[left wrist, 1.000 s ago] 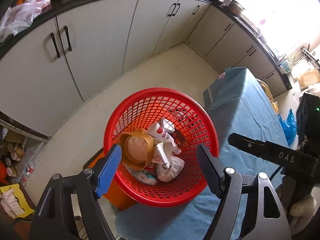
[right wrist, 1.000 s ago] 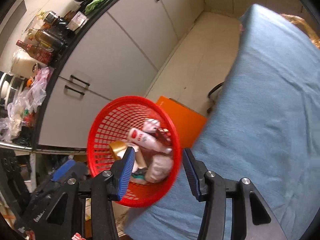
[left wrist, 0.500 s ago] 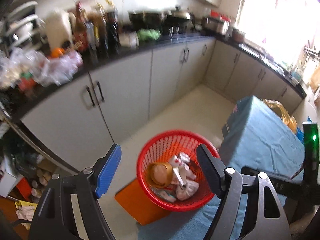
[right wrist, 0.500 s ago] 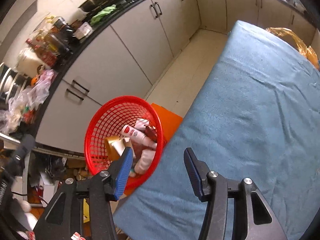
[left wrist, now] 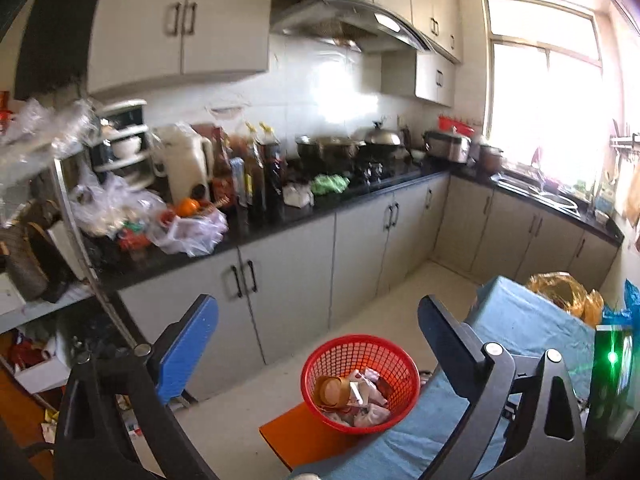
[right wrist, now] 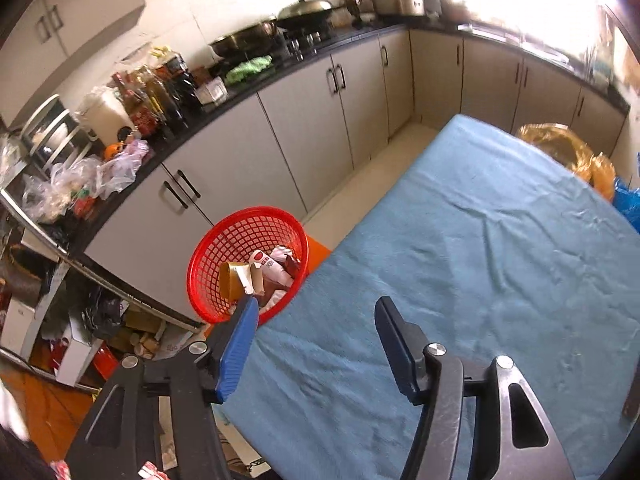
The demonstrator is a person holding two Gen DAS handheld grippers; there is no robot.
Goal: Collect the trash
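Red mesh basket [right wrist: 248,260] beside blue-cloth counter [right wrist: 480,260] edge holds trash [right wrist: 264,276]. Both hand-held grippers, left [left wrist: 318,344] and right [right wrist: 312,344], wide open, empty. Counter cloth bare: collection step judged complete; next move likely none.

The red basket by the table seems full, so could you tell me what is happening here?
A person holds two grippers, both open and empty. The left gripper and right gripper sit above the blue-covered table. The red basket holds a paper cup and wrappers. No trash shows on the table.
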